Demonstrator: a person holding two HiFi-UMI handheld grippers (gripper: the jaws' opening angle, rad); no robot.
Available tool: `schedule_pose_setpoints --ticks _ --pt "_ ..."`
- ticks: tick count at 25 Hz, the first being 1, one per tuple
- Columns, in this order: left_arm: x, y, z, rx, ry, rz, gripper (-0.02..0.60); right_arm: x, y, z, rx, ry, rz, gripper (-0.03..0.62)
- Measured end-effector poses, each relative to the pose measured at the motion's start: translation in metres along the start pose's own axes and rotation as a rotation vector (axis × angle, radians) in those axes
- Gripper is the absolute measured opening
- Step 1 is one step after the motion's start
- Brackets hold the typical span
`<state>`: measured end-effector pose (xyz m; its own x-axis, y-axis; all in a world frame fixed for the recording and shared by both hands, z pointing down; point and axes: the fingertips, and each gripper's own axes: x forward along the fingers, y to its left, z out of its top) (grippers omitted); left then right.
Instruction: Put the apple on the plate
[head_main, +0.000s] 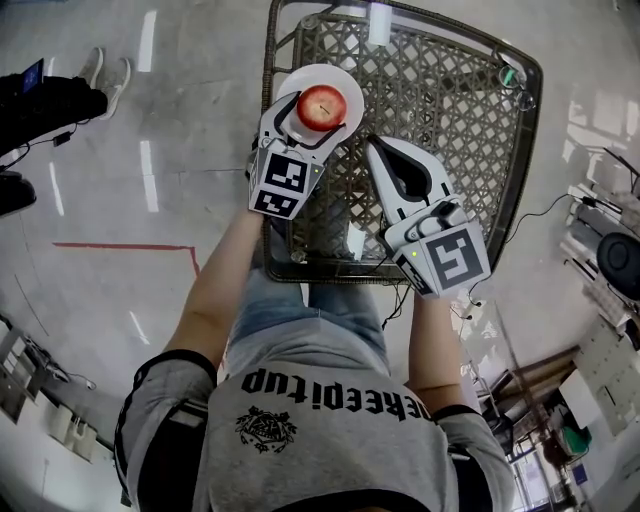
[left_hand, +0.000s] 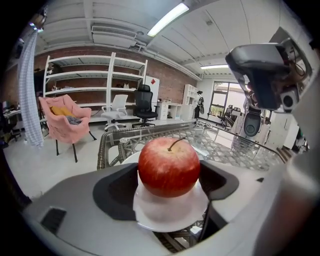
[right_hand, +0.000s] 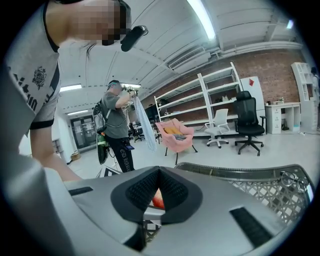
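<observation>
- Where the wire table (head_main: 450, 120) fills the upper centre, my left gripper (head_main: 321, 112) pinches the apple (head_main: 321, 105), which rests on the white plate (head_main: 330, 73).
- My right gripper (head_main: 373, 145), pressed together, lies just beside at lower right.

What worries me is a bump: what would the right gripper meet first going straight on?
Likely the apple on the plate, glimpsed through the right gripper's shut jaws. The left gripper round it could come first, since depth is unclear.

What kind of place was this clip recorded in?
Likely an open lab or studio workspace: white shelving against a brick wall, wheeled office chairs, a polished floor, and a glass-topped wicker table as the work surface.
</observation>
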<state>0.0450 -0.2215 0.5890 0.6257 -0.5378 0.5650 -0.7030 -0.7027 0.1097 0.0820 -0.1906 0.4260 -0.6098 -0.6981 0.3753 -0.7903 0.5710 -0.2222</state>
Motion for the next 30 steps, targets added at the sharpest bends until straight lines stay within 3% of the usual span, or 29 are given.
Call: schedule_pose_setpoints --ticks 4,11,18,24,30 --pt "0.0 0.0 -0.002 0.017 -0.005 -0.009 0.414 -0.001 0.001 -0.002 -0.002 0.001 -0.003 0.002" --pt "-0.006 0.005 -0.001 -0.033 -0.013 -0.018 0.42 -0.002 0.004 0.001 -0.003 -0.005 -0.008 0.002" --pt "-0.01 0.005 -0.005 -0.01 -0.02 -0.024 0.437 -0.005 0.013 0.002 -0.004 -0.01 -0.019 0.002" --pt "-0.024 0.009 0.006 -0.018 -0.064 0.009 0.437 -0.011 0.02 0.001 -0.005 -0.018 -0.024 0.002" --pt "-0.053 0.004 0.027 -0.006 -0.129 -0.009 0.413 -0.012 0.028 0.008 -0.014 -0.041 -0.024 0.002"
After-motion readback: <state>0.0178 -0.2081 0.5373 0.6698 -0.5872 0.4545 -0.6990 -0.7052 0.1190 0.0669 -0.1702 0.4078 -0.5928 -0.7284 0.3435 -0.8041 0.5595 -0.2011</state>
